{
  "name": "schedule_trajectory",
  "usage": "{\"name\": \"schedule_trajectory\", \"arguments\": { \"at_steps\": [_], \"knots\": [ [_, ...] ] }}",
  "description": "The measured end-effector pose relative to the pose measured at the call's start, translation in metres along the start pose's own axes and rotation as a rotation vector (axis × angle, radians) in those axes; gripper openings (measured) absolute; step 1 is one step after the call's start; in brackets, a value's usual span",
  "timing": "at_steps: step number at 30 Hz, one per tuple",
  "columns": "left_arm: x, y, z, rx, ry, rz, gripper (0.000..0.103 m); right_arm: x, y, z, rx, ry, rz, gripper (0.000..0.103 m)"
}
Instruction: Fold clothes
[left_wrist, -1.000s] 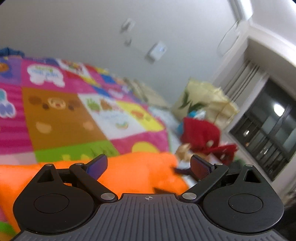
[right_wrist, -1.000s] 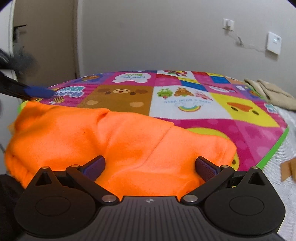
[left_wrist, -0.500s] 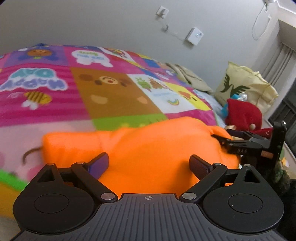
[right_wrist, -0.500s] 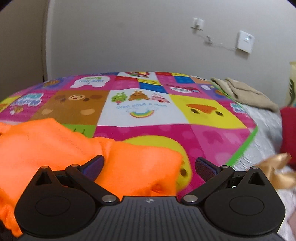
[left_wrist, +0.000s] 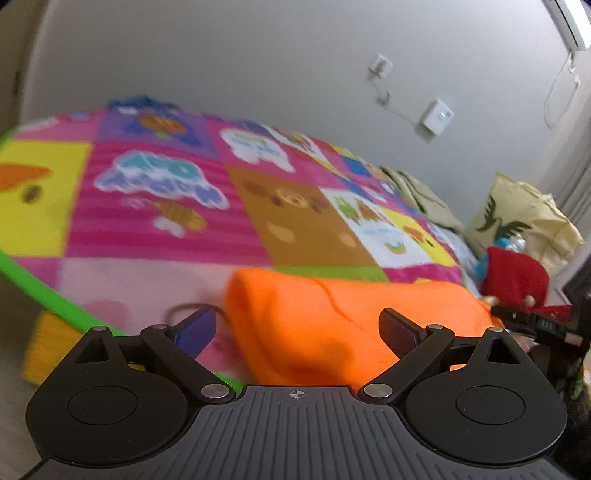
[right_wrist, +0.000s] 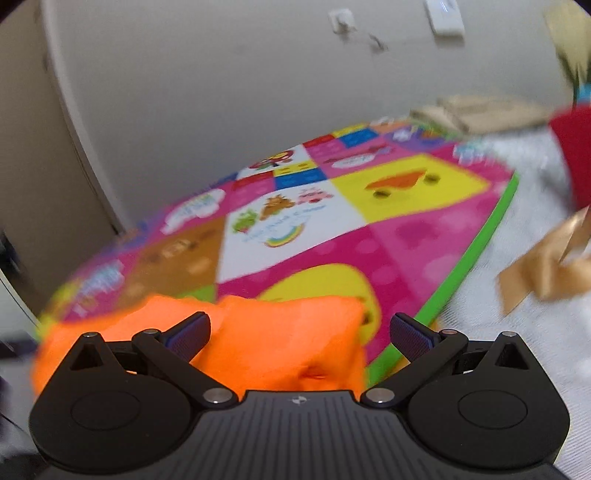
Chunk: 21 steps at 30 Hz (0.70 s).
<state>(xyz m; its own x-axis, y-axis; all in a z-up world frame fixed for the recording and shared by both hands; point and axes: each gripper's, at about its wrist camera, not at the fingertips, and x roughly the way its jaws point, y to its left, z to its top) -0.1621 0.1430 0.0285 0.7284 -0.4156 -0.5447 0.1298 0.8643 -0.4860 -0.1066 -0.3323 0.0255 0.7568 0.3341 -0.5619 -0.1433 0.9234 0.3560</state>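
orange fleece garment (left_wrist: 332, 325) (soft, bunched) on patchwork mat (left_wrist: 147, 206)

Motion blur smears the mat's (right_wrist: 406, 240) cartoon panels and a gold ribbon (right_wrist: 546, 266) in the right wrist view. The orange garment's (left_wrist: 332, 325) near edge is hidden behind the left hand-held gripper (left_wrist: 297, 332).

L gripper (left_wrist: 297, 328) jaws wide apart, empty; R gripper (right_wrist: 300, 331) same, tilted, holding nothing.
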Motion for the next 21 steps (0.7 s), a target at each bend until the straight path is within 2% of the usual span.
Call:
{"name": "schedule_trajectory", "arguments": {
  "at_steps": [3,5,9,10,13,17,21],
  "knots": [
    [0.026,-0.007,-0.001,0.02,0.06,-0.005,0.098,0.018,-0.001,-0.003,0.026,0.057,0.033,0.103],
    [0.034,-0.012,-0.001,0.04,0.068,-0.015,0.099,0.031,0.002,-0.007,0.026,0.103,0.043,0.103],
    [0.045,-0.018,-0.001,0.04,0.087,-0.083,0.099,0.04,0.009,-0.009,0.054,0.16,0.198,0.103],
    [0.047,-0.018,-0.001,0.038,0.093,-0.101,0.099,0.042,0.011,-0.009,0.048,0.17,0.203,0.103],
    [0.054,-0.021,0.0,0.007,0.117,-0.158,0.099,0.05,0.014,-0.008,0.02,0.184,0.189,0.103],
    [0.069,-0.024,0.012,-0.058,0.153,-0.244,0.099,0.058,0.017,0.002,0.044,0.212,0.264,0.103],
    [0.091,-0.03,0.031,-0.055,0.172,-0.27,0.099,0.078,0.022,0.017,0.077,0.202,0.306,0.103]
  ]
}}
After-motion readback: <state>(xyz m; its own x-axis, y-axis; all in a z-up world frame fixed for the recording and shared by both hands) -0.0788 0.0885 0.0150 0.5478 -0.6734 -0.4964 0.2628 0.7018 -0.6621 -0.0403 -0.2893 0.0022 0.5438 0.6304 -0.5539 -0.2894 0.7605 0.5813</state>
